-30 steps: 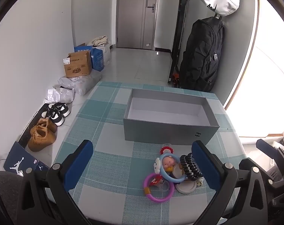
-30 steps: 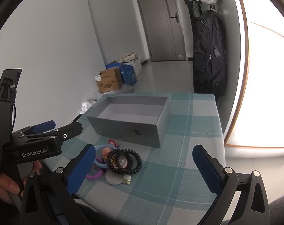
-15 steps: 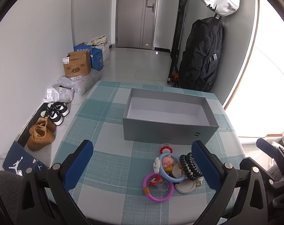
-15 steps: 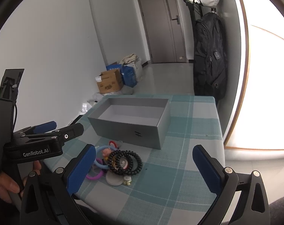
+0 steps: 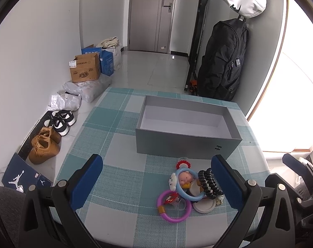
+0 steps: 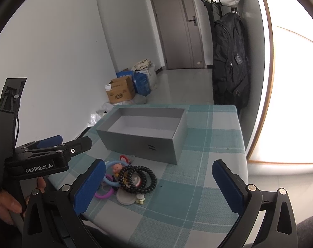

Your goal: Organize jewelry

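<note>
Black coil bracelets (image 6: 137, 178) top the pile; both left gripper (image 5: 156, 183) and right gripper (image 6: 159, 183) gape empty, so take those first into grey box (image 6: 178, 142).

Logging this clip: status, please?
Left hand-held gripper and right hand-held gripper open, empty. Jewelry pile on tablecloth before grey box. Box empty. Nothing in the way.

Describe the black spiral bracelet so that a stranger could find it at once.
Start at the open grey rectangular box on the checked tablecloth. In the small pile before it, the black coiled spiral bracelet lies on the right side. Unlike the smooth blue ring and purple ring, it is ridged.
</note>
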